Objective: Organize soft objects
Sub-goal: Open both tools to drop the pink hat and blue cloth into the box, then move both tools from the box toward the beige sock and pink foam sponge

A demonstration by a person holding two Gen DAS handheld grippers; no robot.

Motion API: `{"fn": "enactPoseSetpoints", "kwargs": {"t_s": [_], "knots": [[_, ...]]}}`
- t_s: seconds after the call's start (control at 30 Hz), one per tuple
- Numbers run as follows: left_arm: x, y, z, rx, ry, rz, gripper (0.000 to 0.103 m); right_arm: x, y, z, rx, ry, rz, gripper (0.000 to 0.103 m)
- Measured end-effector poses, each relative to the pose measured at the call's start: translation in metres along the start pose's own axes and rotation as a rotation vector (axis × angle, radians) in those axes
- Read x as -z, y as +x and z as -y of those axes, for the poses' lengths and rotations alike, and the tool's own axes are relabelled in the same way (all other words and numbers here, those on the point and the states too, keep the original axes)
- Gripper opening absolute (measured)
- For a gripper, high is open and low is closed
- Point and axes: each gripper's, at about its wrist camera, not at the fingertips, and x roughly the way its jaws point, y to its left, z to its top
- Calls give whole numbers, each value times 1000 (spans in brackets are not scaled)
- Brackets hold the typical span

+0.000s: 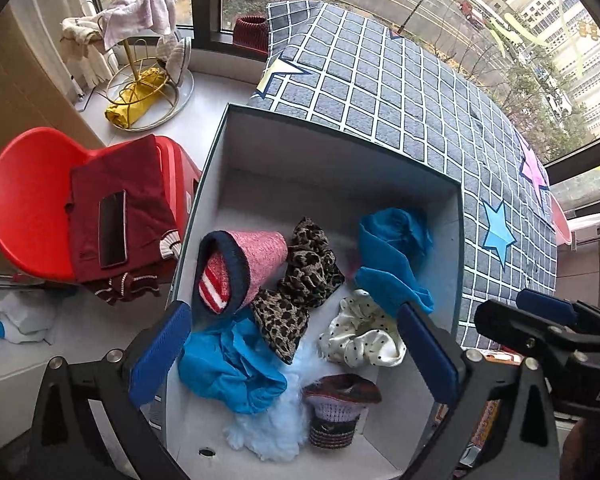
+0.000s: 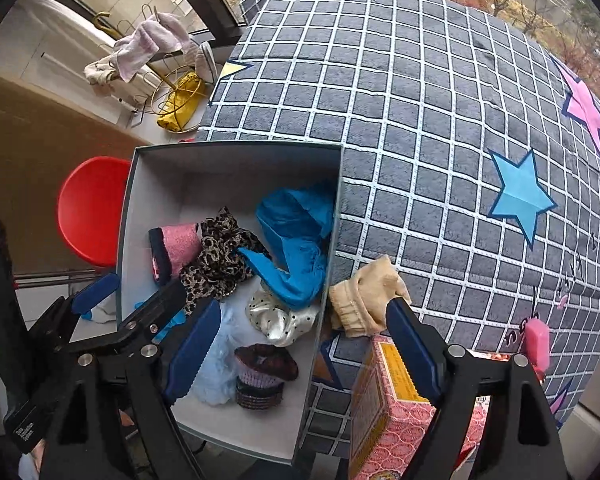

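- The beige sock lies crumpled on the checked bed cover, just outside the right wall of the open box and touching the top of a pink carton; by my reading it is the next soft thing to go in.
- To take it well, the right tongs should shift away from the box until both pads straddle the sock's bunched middle. Only the right pad sits beside it now, while the left pad hangs over the box interior.
- Pinch the thick folded cuff, not a loose edge, so the limp cloth does not slip out during the lift over the box wall.
- The sock looks thin, soft and ribbed at the hem, easily squashed flat.
- Inside the box already lie a blue cloth, a leopard-print scarf, a pink knit roll, a spotted cream scrunchie, pale fluff and a small knitted hat.
- The far end of the box floor, toward its back wall, is bare, a good place to drop the sock.
- The left tongs stand wide apart above the box with nothing clamped; the right tongs are likewise apart and empty.
- A red chair with a maroon garment and a phone stands beyond the box's left wall.
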Motion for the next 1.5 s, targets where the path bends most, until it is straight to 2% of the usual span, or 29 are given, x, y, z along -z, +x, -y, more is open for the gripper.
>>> {"fn": "enactPoseSetpoints", "kwargs": {"t_s": [0.5,0.77,0.93,1.07,1.17,1.3,1.4,1.5], "knots": [[9,-16,22,-51,59,-5,103,12,-26,16,-11,8,42,86],[6,-20,65,-30,150,-22,103,21,-45,61,-26,99,80,86],[6,-13,105,-26,244,-61,103,30,-51,101,-30,179,90,86],[7,-3,142,-9,326,-116,102,39,-55,138,-30,247,93,86],[7,6,171,32,379,-163,102,46,-57,168,-27,304,95,86],[4,26,210,48,456,-256,102,61,-54,211,-32,390,90,86],[-1,50,230,60,461,-358,102,72,-49,236,-42,438,79,86],[-7,80,241,77,412,-472,102,86,-42,259,-61,483,69,86]]}}
